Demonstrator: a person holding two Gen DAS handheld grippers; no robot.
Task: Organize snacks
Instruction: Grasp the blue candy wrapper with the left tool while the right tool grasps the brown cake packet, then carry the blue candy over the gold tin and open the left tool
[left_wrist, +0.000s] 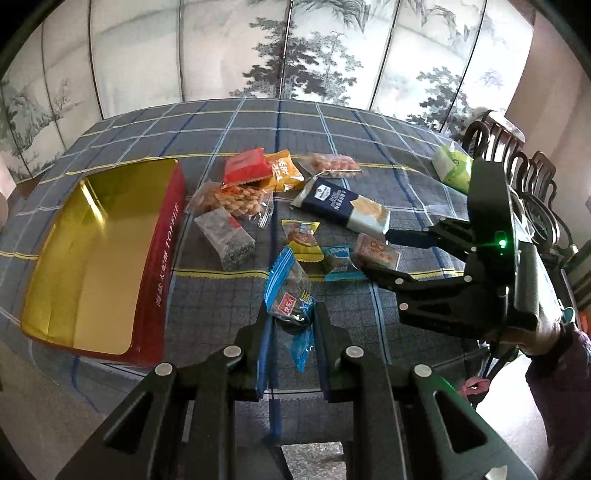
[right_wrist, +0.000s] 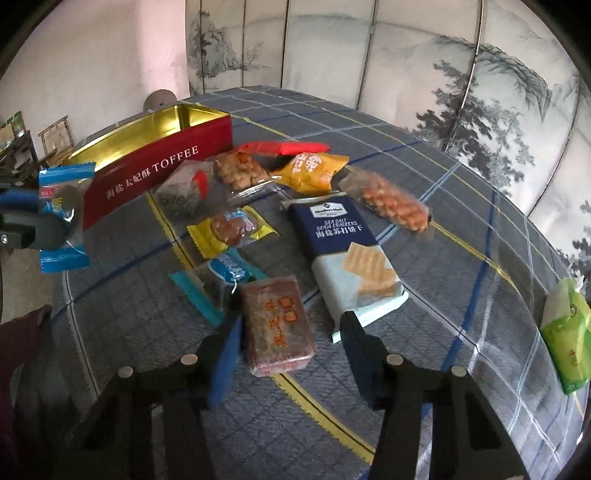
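Note:
My left gripper (left_wrist: 290, 317) is shut on a blue-wrapped snack (left_wrist: 290, 295) and holds it above the table, right of the open red toffee tin (left_wrist: 162, 258); the snack also shows at the left of the right wrist view (right_wrist: 62, 210). My right gripper (right_wrist: 291, 328) is open, its fingers on either side of a brown block snack (right_wrist: 277, 328) that lies on the table. In the left wrist view the right gripper (left_wrist: 376, 254) sits at that block (left_wrist: 376, 251). Several other snacks lie in a loose pile, among them a navy cracker pack (right_wrist: 340, 236).
The tin (right_wrist: 155, 162) has a bare gold inside. A green-and-white packet (right_wrist: 565, 328) lies near the table's right edge. Dark wooden chairs (left_wrist: 517, 158) stand past that edge. A painted folding screen (left_wrist: 295, 48) stands behind the checked tablecloth (left_wrist: 332, 122).

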